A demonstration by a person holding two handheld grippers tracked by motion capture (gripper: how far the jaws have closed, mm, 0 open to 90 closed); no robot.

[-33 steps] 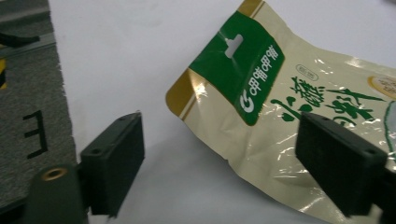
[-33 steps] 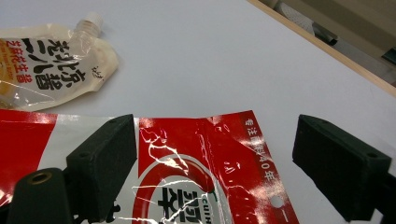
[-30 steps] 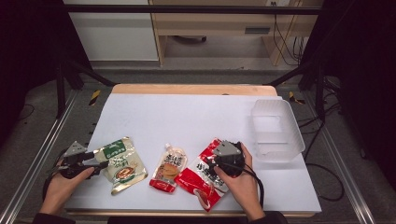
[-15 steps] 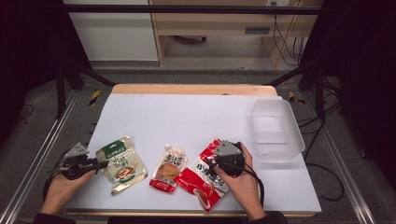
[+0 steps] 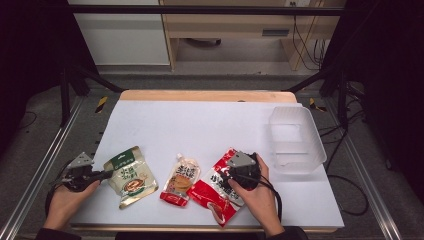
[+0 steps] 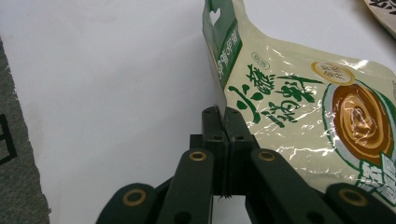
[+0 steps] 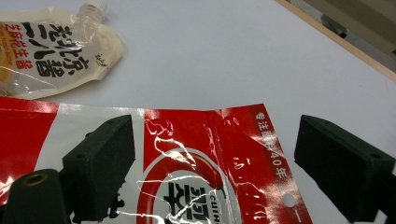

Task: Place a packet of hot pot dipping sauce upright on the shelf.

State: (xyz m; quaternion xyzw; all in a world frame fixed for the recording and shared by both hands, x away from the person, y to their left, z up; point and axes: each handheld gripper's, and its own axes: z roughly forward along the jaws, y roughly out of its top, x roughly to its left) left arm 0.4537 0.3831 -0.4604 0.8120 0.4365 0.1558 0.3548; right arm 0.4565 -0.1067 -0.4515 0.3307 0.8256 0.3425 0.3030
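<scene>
A cream and green pouch (image 5: 131, 177) (image 6: 299, 102) lies flat at the table's front left. My left gripper (image 5: 106, 174) (image 6: 223, 116) has just been closing and is now shut on that pouch's left edge, pinched between the pads. A red and white pouch (image 5: 215, 192) (image 7: 187, 140) lies at the front centre right. My right gripper (image 5: 226, 174) (image 7: 219, 158) hovers low over its top end, jaws wide open with the pouch beneath them. Between the two pouches lies a cream and orange spout pouch (image 5: 181, 180) (image 7: 51, 51).
A clear plastic tub (image 5: 296, 140) stands at the right edge of the white table (image 5: 210, 120). A wooden strip (image 5: 205, 95) runs along the far edge. The metal frame rail (image 5: 40, 170) runs down the left side.
The left gripper's jaws have closed onto the edge of the green pouch. Both hands have kept their places, and the right gripper stays open over the red pouch.
</scene>
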